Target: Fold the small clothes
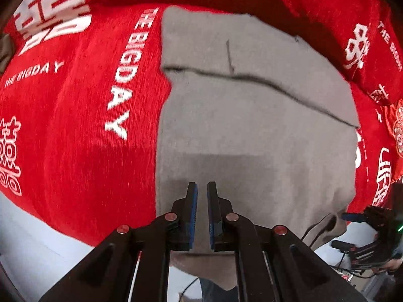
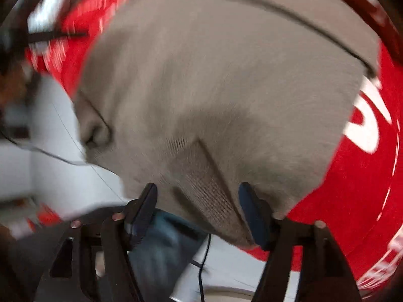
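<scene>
A grey knitted garment (image 1: 252, 125) lies folded on a red cloth (image 1: 75, 125) printed with white lettering; a fold edge (image 1: 252, 78) crosses its far part. My left gripper (image 1: 202, 188) hangs straight above the garment's near part, shut, with nothing between its blue pads. In the right wrist view, which is blurred, the same garment (image 2: 214, 88) fills the frame. My right gripper (image 2: 197, 191) stands open over its near ribbed edge (image 2: 211, 193), the pads not pressing on the cloth. The right gripper (image 1: 342, 231) also shows at the garment's near right corner in the left wrist view.
The red cloth (image 2: 352, 188) drapes over the surface's near edge, with white floor (image 1: 25, 239) below it. A person's blue trouser leg (image 2: 163, 246) and a black cable (image 2: 201, 264) show under the edge. A brownish item (image 1: 5, 50) lies at the far left.
</scene>
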### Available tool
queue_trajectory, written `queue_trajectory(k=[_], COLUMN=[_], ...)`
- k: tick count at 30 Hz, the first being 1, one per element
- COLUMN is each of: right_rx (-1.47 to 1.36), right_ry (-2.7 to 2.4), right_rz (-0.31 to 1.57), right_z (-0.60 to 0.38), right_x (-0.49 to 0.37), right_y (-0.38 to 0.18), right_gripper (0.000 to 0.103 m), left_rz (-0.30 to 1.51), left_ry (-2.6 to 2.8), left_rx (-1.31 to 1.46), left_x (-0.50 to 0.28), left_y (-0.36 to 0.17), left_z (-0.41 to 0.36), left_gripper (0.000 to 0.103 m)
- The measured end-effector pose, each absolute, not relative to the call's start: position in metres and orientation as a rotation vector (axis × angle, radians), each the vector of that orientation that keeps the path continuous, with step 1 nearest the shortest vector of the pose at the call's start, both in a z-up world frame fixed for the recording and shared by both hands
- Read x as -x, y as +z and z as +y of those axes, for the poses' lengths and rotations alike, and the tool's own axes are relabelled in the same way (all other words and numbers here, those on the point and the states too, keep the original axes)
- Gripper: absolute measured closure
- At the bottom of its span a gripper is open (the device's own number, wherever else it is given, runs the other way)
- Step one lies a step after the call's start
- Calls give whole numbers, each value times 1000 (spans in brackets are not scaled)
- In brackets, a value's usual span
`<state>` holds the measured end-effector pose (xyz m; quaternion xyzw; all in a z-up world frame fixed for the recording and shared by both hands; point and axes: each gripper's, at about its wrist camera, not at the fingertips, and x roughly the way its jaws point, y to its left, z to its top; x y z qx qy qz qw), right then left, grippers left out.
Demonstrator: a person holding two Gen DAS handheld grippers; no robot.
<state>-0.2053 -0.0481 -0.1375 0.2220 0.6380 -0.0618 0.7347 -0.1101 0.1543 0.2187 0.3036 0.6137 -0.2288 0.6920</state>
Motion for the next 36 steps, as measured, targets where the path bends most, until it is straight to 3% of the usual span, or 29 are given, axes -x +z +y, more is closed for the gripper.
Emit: queue_trajectory(k=[1, 5, 9, 10, 11, 12, 13, 18, 22, 24, 25, 27, 28, 33, 34, 36], right_rx=[-440, -291, -477, -568, -635, -714, -780, -1026, -1135, -1183, -1197, -1181, -1155, -1017, -991, -953], right_ry=[-137, -204, -411, -457, -490, -530, -556, -616, -558, -496, -462, -433, -428, -400, -404, -418], right_rz=[1448, 1315, 1104, 1075, 1060, 1043, 1038, 1055, 1004, 952, 945, 963, 980, 1109, 1136, 1186], right_z=[-40, -32, -95, -119, -137, -153, -167, -205, -204, -201, -198, -194, -192, -180, -178, -176], right_x=[201, 196, 213, 218, 220, 220, 221, 237, 250, 254, 254, 255, 254, 226, 220, 210], right_y=[-144, -100, -53, -53, -57, -65, -74, -120, -128, -123, -120, -114, -113, -117, -119, -125], right_gripper=[95, 95, 96, 96, 96, 96, 96, 96, 96, 95, 89, 49, 24, 25, 27, 35], left_rz=[1376, 1316, 1215, 1203, 1196, 1183, 1155, 1143, 1159, 1252, 1301, 1385, 1404, 1487, 1490, 1491], left_ry=[-501, -484, -421, -413, -411, -404, -400, -493, -616, -681, -702, -712, -709, -694, -694, -674], left_rx=[-677, -681, -764, -769, -758, -743, -729, -742, -876, -919, -918, -902, -901, -934, -950, -988], left_x=[110, 112, 109, 107, 104, 103, 102, 106, 130, 138, 139, 138, 136, 128, 129, 131], left_y=[218, 230, 245, 248, 252, 256, 261, 269, 252, 231, 222, 202, 197, 173, 171, 168], left_z=[157, 160, 154, 152, 151, 151, 151, 138, 119, 111, 108, 104, 102, 95, 93, 90], left_gripper=[94, 94, 94, 79, 31, 7, 1, 1, 1, 1, 1, 1, 1, 1, 8, 31])
